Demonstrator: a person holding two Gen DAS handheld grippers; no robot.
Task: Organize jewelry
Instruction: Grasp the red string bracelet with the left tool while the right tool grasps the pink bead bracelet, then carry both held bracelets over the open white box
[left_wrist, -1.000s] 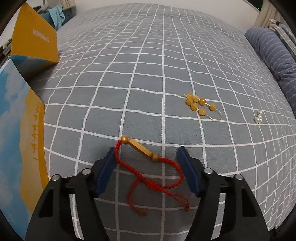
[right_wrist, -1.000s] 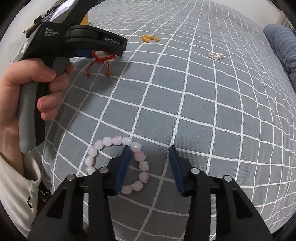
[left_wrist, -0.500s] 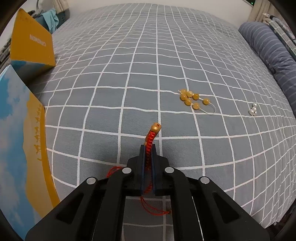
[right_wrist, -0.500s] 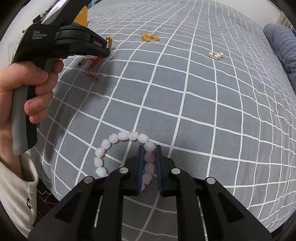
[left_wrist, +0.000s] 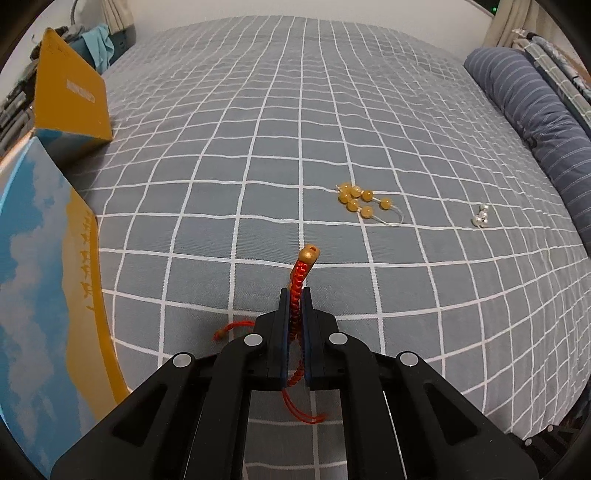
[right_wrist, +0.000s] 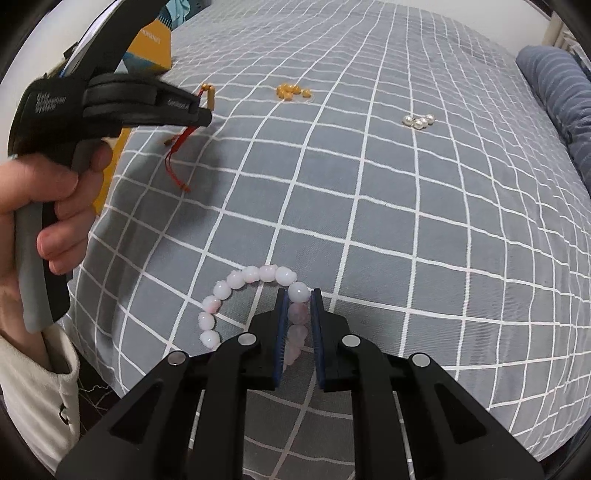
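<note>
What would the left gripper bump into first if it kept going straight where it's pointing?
Probably the grey checked bedspread just ahead. The left gripper, clamped on the red braided bracelet, tilts downward; the orange beads lie farther right.

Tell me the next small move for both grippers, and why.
Probably lift both straight up. The left gripper is shut on the red bracelet, whose tails still trail on the bed; the right gripper is shut on the pink bracelet, mostly lying on the cover.
</note>
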